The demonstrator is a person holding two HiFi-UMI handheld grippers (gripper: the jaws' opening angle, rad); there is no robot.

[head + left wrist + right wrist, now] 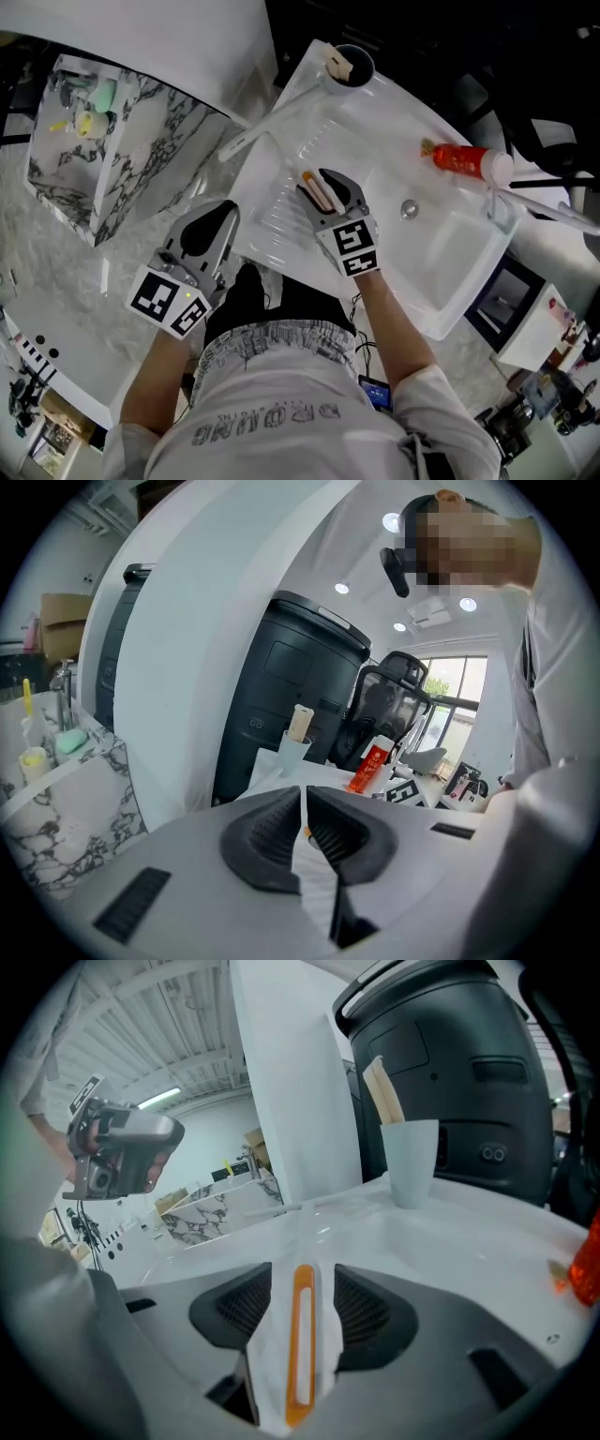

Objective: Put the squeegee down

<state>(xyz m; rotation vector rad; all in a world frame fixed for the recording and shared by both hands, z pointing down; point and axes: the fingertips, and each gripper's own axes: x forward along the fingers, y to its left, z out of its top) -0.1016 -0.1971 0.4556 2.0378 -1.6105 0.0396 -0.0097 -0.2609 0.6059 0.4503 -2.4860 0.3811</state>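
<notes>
Right gripper view shows us the right gripper (302, 1277) spread, with the squeegee (300, 1372) handle lying loose between its jaws. We see the squeegee on the ribbed left side of the sink (450, 258). By the sink's left edge, the left gripper (303, 795) is pressed together, empty.

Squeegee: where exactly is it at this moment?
In the head view the squeegee is near the centre, on the ribbed left part of the white sink, with its orange-striped handle between the open jaws of the right gripper.
</notes>
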